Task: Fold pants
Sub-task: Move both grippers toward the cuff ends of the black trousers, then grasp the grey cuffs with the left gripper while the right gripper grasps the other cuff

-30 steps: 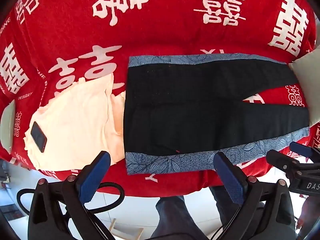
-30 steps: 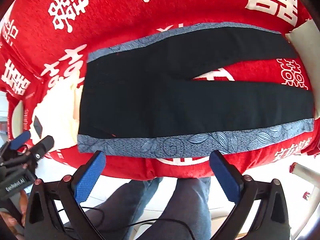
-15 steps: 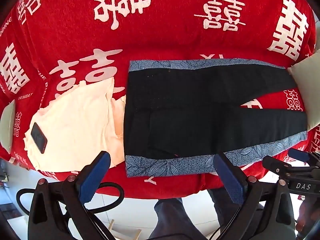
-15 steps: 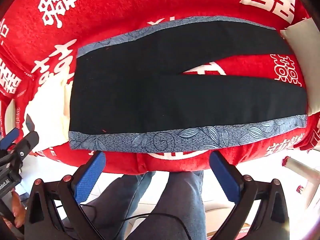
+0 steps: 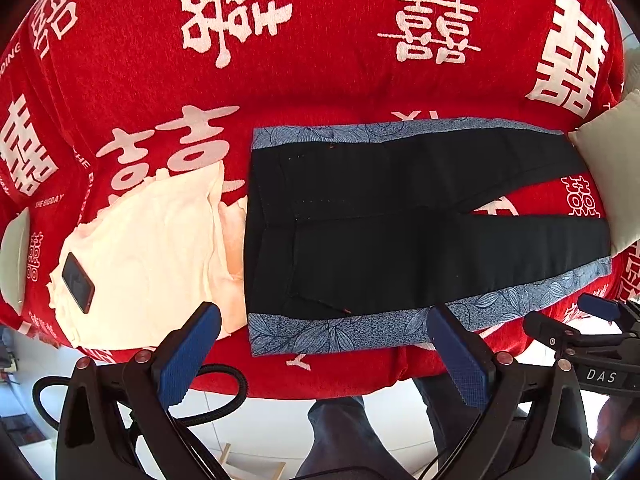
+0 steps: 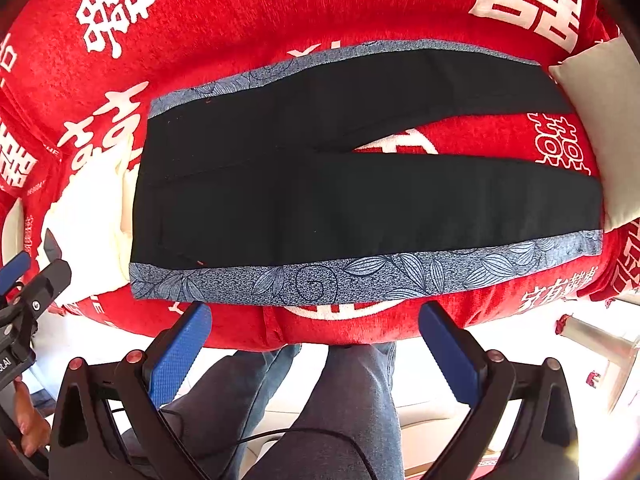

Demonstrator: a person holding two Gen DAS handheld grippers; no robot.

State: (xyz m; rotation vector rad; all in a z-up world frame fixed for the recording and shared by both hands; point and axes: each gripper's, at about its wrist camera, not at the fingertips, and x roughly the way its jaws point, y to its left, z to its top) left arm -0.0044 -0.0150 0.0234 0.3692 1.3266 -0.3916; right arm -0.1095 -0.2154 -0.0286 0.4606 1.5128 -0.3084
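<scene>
left wrist view: black pants with blue leaf-print side bands lie flat on a red cover printed with white characters, waistband to the left, legs running right and parted in a narrow v that shows red between them. the near band runs along the cover's front edge. a cream garment lies to the left of the waistband, touching or slightly under it, and a dark phone rests on that garment. a pale cushion sits at the leg ends on the right. left gripper hangs off the front edge of the cover, jaws spread wide and holding nothing, blue pads just short of the near band. the right gripper shows at the right margin, near the hem of the near leg.

right wrist view: pants fill the frame in the same lay. right gripper hangs below the front edge, jaws released and wide, clear of the cloth. left gripper shows at the left margin beside the cream garment. cushion lies at the right. the person's legs in jeans appear beneath.
</scene>
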